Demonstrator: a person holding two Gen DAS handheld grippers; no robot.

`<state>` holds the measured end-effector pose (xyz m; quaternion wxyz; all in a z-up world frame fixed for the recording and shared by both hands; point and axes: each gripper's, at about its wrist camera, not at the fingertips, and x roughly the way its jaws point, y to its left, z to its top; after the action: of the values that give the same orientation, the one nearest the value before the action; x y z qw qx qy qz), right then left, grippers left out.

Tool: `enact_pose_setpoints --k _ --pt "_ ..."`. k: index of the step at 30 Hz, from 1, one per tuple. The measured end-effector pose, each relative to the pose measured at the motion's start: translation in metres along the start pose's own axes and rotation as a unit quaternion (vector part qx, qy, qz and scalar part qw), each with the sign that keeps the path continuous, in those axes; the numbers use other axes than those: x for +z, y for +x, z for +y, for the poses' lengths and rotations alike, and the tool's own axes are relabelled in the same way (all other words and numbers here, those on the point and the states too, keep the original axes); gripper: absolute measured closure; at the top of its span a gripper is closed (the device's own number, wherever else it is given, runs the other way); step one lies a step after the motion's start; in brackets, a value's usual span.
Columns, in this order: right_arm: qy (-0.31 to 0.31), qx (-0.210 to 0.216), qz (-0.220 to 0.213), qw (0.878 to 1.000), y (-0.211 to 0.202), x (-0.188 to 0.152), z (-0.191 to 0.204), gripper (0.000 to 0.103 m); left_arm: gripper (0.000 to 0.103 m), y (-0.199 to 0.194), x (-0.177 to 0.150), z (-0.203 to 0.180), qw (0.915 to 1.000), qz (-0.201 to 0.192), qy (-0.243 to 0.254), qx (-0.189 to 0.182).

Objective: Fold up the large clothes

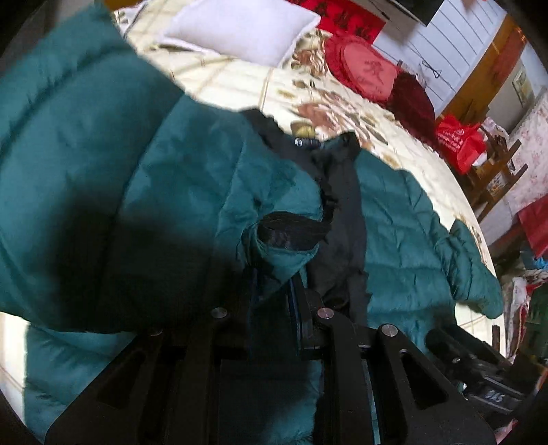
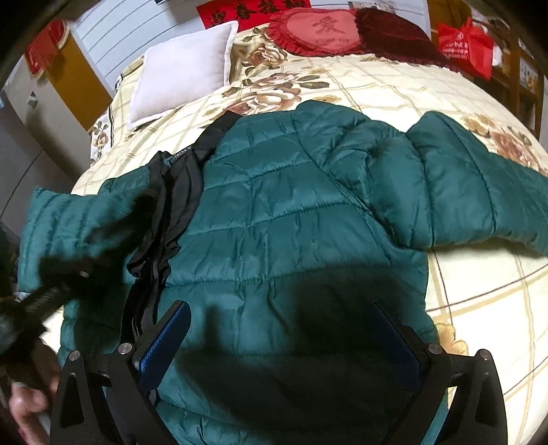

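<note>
A teal quilted puffer jacket lies spread on the bed, its black lining and zipper running along its left side and one sleeve stretched out to the right. My left gripper is shut on the left sleeve's cuff and holds the sleeve lifted over the jacket body. It shows blurred at the left of the right wrist view. My right gripper is open and empty, hovering just above the jacket's lower part.
The bed has a cream floral quilt. A white pillow, a red heart cushion and a dark red cushion lie at its head. A red bag and wooden furniture stand beyond the right side.
</note>
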<state>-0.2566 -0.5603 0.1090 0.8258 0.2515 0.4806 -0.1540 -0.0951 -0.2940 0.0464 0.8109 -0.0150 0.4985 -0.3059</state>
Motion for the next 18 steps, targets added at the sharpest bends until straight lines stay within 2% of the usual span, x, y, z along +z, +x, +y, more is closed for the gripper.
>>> enact_pose_setpoints --k 2,4,6,10,12,14,16,18 --pt "0.002 0.007 -0.002 1.000 -0.002 -0.001 0.000 0.000 0.081 -0.003 -0.003 -0.003 0.9999 -0.005 0.015 -0.003" --pt "0.006 0.012 -0.002 1.000 -0.002 -0.002 0.000 0.000 0.066 -0.008 -0.005 -0.007 0.9996 -0.002 0.027 -0.009" --pt "0.009 0.017 -0.001 1.000 -0.003 -0.001 0.000 0.000 0.053 -0.018 -0.007 -0.011 0.9990 -0.001 0.033 -0.031" --pt "0.007 0.027 -0.003 1.000 -0.007 -0.001 0.008 0.000 0.052 -0.047 -0.008 -0.016 0.9977 -0.015 0.040 -0.052" --pt "-0.001 0.034 -0.009 0.999 -0.010 0.001 0.016 0.000 0.052 -0.064 -0.009 -0.012 0.9979 -0.015 0.038 -0.051" --pt "-0.007 0.053 -0.017 0.998 -0.015 0.002 0.026 0.000 0.052 -0.083 -0.013 -0.004 0.9986 -0.020 0.036 -0.034" --pt "-0.006 0.099 -0.016 0.995 -0.017 0.006 0.039 0.000 0.052 -0.098 -0.016 0.005 0.9986 -0.031 0.039 -0.017" --pt "-0.003 0.134 -0.005 0.991 -0.014 0.010 0.053 0.000 0.052 -0.112 -0.018 0.016 0.9977 -0.046 0.043 0.025"
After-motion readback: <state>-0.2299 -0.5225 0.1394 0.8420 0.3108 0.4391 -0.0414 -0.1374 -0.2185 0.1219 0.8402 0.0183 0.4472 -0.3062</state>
